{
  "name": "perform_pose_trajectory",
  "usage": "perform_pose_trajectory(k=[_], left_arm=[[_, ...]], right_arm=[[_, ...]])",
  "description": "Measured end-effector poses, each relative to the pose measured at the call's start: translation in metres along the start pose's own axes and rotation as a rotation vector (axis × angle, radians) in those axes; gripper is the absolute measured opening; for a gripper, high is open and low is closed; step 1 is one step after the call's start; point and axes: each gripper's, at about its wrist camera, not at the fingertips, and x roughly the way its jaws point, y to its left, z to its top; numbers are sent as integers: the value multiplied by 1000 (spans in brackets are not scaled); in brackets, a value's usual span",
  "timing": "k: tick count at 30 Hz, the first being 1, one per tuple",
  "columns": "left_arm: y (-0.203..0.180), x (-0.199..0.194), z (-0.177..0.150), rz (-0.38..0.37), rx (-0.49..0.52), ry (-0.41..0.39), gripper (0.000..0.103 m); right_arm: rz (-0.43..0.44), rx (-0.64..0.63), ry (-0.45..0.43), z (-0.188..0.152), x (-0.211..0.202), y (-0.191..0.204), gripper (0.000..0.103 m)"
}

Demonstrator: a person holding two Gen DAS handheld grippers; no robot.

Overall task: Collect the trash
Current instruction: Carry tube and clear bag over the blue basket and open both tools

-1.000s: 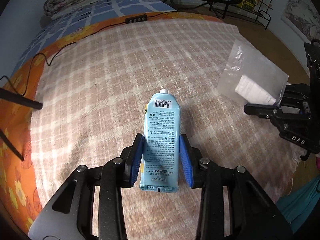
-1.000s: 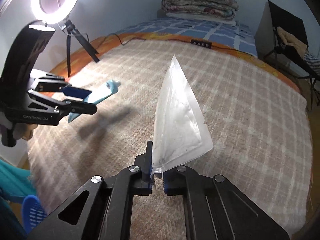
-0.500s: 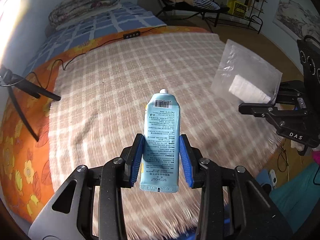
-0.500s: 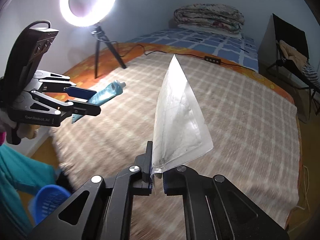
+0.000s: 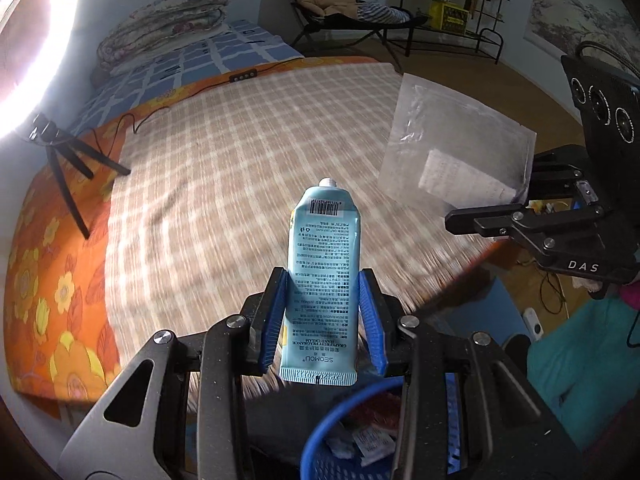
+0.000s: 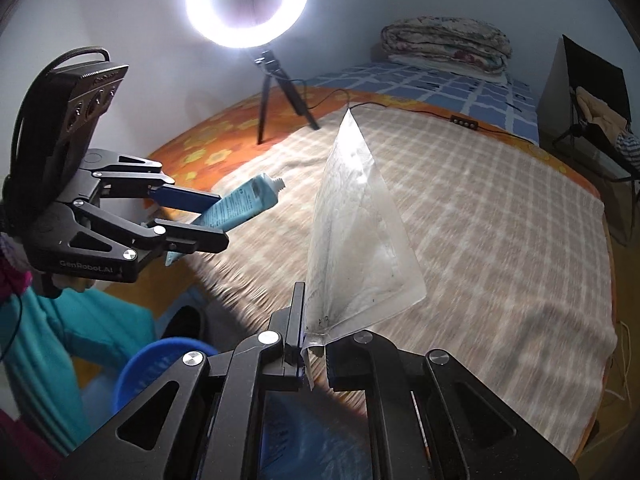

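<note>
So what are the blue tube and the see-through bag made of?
The hand cream tube looks like soft plastic: smooth, slightly glossy, with a flat crimped end. The clear bag looks like thin plastic film: you can see through it, and it creases and glints. The basket seems hard blue plastic.

A checked beige blanket (image 6: 480,208) covers the bed, with an orange flowered sheet (image 5: 52,280) showing along its left edge and a blue-and-white checked cover (image 6: 420,80) at the far end. A folded quilt (image 6: 444,40) lies at the far end, and a black power strip (image 6: 464,122) with its cord rests near it. A lit ring light (image 6: 248,0) on a black tripod (image 6: 276,96) stands at the far left, and a dark folding chair (image 5: 340,4) with clothes on it stands beyond the bed on the right.
</note>
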Motion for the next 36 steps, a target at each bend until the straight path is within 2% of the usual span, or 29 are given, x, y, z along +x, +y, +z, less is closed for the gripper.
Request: perform_pose_trajectory(k=[7,17,28,36], left_arm=[[-20,-9,-50,-16,13,47,36],[-39,8,-121,-57,-19,178,36],[-33,22,-167,-67,-69,263,36],[-27,26,-188,-81,-91,315,36]], right_arm=[[19,-24,47,-39,-7,35,6],[81,-100,200,-99,14,79,6],[124,-116,289,-139,27,105,6],[124,-132,318,-150,35,112,6]])
